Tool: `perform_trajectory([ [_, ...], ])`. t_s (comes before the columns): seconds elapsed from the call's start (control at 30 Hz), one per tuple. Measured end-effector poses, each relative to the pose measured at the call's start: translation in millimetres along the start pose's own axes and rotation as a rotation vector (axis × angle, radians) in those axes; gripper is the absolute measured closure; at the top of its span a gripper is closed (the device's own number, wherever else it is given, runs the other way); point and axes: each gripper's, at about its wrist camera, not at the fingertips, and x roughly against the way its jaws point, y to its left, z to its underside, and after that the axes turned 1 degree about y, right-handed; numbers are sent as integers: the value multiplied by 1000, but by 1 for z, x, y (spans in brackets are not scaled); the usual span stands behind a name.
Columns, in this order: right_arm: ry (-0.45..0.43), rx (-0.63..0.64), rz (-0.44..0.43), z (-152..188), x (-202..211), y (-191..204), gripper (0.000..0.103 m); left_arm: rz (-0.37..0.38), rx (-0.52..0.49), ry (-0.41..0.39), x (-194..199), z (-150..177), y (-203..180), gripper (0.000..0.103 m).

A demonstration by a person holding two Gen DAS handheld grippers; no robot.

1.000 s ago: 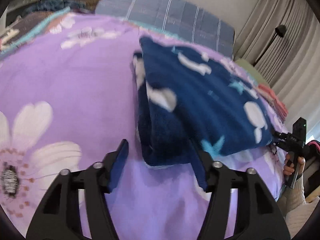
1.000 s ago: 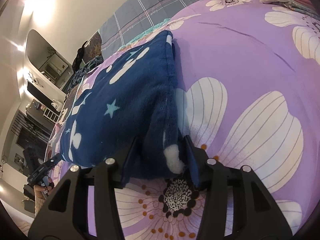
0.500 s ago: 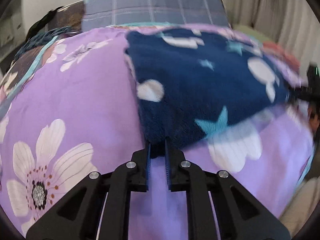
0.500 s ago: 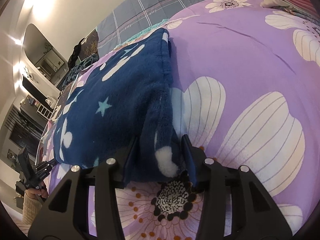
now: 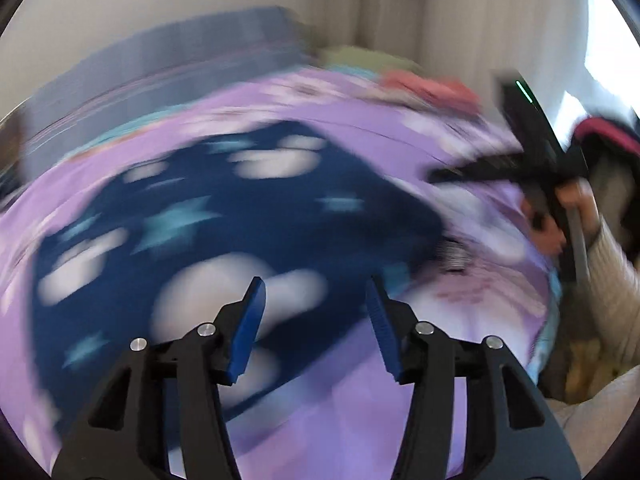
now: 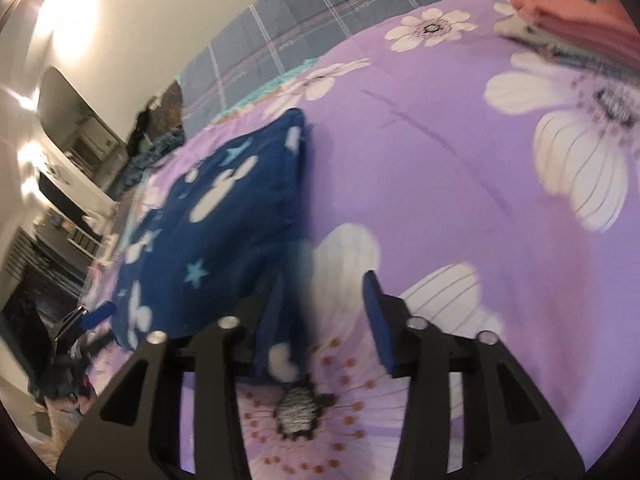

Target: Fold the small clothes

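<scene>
A folded navy fleece garment (image 5: 224, 232) with white shapes and light-blue stars lies flat on the purple flowered bedspread (image 5: 340, 412). The left wrist view is motion-blurred. My left gripper (image 5: 316, 320) is open and empty just above the garment's near edge. My right gripper (image 6: 324, 312) is open, with its left finger beside the garment's (image 6: 224, 232) near corner and nothing held. The right gripper also shows in the left wrist view (image 5: 472, 170), at the garment's right side.
A stack of folded pink and coral clothes (image 6: 572, 16) lies at the far right of the bed. A blue plaid quilt (image 6: 320, 36) lies along the wall. A dresser and shelves (image 6: 60, 184) stand at the left. Purple bedspread (image 6: 460, 184) stretches right of the garment.
My left gripper was shut on the garment's near corner, and has let go and opened. My right gripper has opened and released the corner it held. The garment now lies flat.
</scene>
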Motion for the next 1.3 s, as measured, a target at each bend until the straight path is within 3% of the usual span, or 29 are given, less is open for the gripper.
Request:
perform_trajectory([
  [0.1, 27, 4, -5, -11, -3, -7, 79, 21, -135, 33, -41, -18, -52, 38],
  [0.23, 79, 10, -36, -35, -18, -16, 80, -72, -276, 82, -85, -26, -92, 34],
  [0.3, 118, 12, -66, -50, -34, -18, 80, -139, -297, 92, -97, -25, -98, 34],
  [0.4, 182, 11, -109, -66, -60, -15, 80, -137, -281, 91, -97, -22, -96, 35],
  [0.5, 247, 19, -145, -79, -88, -8, 73, -131, -247, 85, -90, -20, -89, 49],
  [0.57, 273, 13, -170, -85, -101, -5, 72, -139, -231, 85, -87, -21, -81, 68],
  [0.67, 301, 13, -230, -97, -117, 1, 70, -87, -167, 96, -79, -21, -68, 79],
  [0.73, 338, 12, -268, -103, -125, 4, 54, -53, -125, 98, -74, -18, -62, 80],
  [0.87, 396, -7, -314, -112, -136, 10, 47, -41, -131, 87, -75, -15, -66, 80],
  [0.97, 391, -23, -350, -113, -134, 14, 46, -46, -129, 81, -74, -13, -70, 80],
  [1.0, 382, -15, -356, -112, -132, 16, 50, -42, -122, 80, -73, -12, -69, 80],
  [1.03, 362, -13, -350, -111, -131, 18, 65, -37, -116, 80, -70, -8, -71, 80],
  [1.07, 347, -26, -322, -112, -131, 17, 74, -29, -112, 79, -72, -9, -68, 80],
  [1.1, 325, -49, -286, -112, -130, 14, 91, -23, -111, 78, -71, -7, -66, 80],
  [1.2, 272, -90, -289, -110, -123, 11, 94, -9, -125, 60, -74, -10, -61, 85],
  [1.3, 188, -29, -253, -109, -111, 22, 94, -7, -145, 44, -73, -6, -66, 89],
])
